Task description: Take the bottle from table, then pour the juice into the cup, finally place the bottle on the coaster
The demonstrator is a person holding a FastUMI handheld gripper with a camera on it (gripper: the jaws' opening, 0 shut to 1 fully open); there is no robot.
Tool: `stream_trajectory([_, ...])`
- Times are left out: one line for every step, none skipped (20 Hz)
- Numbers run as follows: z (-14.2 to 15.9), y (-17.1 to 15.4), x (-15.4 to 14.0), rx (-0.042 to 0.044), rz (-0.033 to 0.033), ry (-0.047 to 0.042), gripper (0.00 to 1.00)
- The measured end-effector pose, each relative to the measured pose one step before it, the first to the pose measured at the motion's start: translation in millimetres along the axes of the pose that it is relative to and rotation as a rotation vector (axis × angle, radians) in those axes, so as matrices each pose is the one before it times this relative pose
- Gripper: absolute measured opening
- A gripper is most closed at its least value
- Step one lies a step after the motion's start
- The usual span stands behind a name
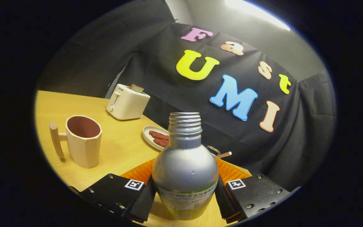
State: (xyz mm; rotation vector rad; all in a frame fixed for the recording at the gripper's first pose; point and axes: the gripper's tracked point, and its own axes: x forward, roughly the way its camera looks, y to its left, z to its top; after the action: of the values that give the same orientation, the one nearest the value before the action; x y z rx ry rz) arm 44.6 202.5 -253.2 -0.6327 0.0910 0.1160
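While the gripper (184, 192) pinches the bottle (184, 170) from both sides, its two black fingers (143, 197) press against the silver body just above the label. The bottle stands upright between them, its threaded neck open with no cap on it. The whole scene looks tilted, the wooden surface (121, 148) sloping down toward the left.

Just behind the bottle lies an orange ribbed coaster (232, 171), its edges showing on both sides of the bottle. Whether the bottle's base touches the surface cannot be told, since its bottom is cut off.

Beyond the left finger and well apart from the bottle stands the cup (83, 140), cream outside and reddish-brown inside, with a wooden peg handle pointing away from the bottle. Its inside looks dry.

Farther back sits a white toaster (127, 102) with a slice of toast poking out. Between the toaster and the bottle is a white plate (148, 135) holding two sausages (160, 138). A small metal-and-wood utensil (221, 153) shows just beyond the bottle's right shoulder.
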Motion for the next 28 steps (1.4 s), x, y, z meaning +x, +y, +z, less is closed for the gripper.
stream_trajectory([2.26,4.34,3.38,-0.03722,0.00542,0.00349,0.82])
stream_trajectory([2.52,3.83,2.46,-0.02978,0.00417,0.00333,0.82])
stream_trajectory([1.68,3.78,2.41,-0.02388,0.00196,0.00029,0.82])
stream_trajectory([3.47,4.42,1.42,-0.01846,0.00503,-0.00209,0.82])
stream_trajectory([3.21,5.25,2.53,-0.01864,0.00649,-0.00351,0.82])
stream_trajectory([4.2,4.03,0.61,-0.02557,0.00269,-0.00306,0.81])
stream_trajectory([3.8,4.08,0.63,-0.02948,0.00113,-0.00606,0.81])
stream_trajectory([3.99,3.48,0.13,-0.03457,0.00167,-0.00891,0.81])
stream_trajectory([2.91,2.01,1.34,-0.03729,-0.00203,-0.00685,0.81])
stream_trajectory([0.74,3.06,0.82,-0.03795,0.00366,-0.00641,0.81])
stream_trajectory([3.28,1.94,0.7,-0.02907,0.00101,-0.0057,0.81])
stream_trajectory([1.42,2.7,-0.15,-0.02156,0.003,-0.00155,0.81])
stream_trajectory([0.39,2.96,0.42,-0.01699,0.00231,0.00071,0.81])
stream_trajectory([1.31,0.89,0.29,-0.01438,0.0005,0.00087,0.81])
stream_trajectory([-0.55,0.21,0.92,-0.01691,-0.00106,0.00148,0.81])
stream_trajectory([1.24,-0.13,0.91,-0.02238,-0.00751,0.0008,0.81])
stream_trajectory([0.31,1.18,0.57,-0.02608,-0.00693,-0.0001,0.81])
stream_trajectory([0.35,1.74,-0.41,-0.02642,-0.0051,-0.00069,0.81])
stream_trajectory([-0.95,-0.15,0.41,-0.02539,-0.00487,0.00064,0.81])
stream_trajectory([-0.71,0.53,-0.31,-0.02472,-0.00771,0.00462,0.81])
stream_trajectory([-0.25,-0.93,1.14,-0.02017,-0.00231,0.00117,0.81])
stream_trajectory([1.08,1.54,0.63,-0.02036,-0.00002,0.0005,0.81])
stream_trajectory([0.11,0.05,2.27,-0.02262,-0.00183,0.00117,0.81])
stream_trajectory([0.83,0.06,0.7,-0.02462,-0.00408,-0.00002,0.81])
stream_trajectory([-0.56,0.46,3.21,-0.02217,-0.00286,0.00024,0.81])
stream_trajectory([-1.18,-0.1,1.33,-0.01679,-0.00651,0.00358,0.81])
stream_trajectory([-1.17,1.77,-1.18,-0.01155,0.00033,0.00321,0.8])
stream_trajectory([-0.13,1.92,-0.76,-0.00904,0.00296,0.00204,0.81])
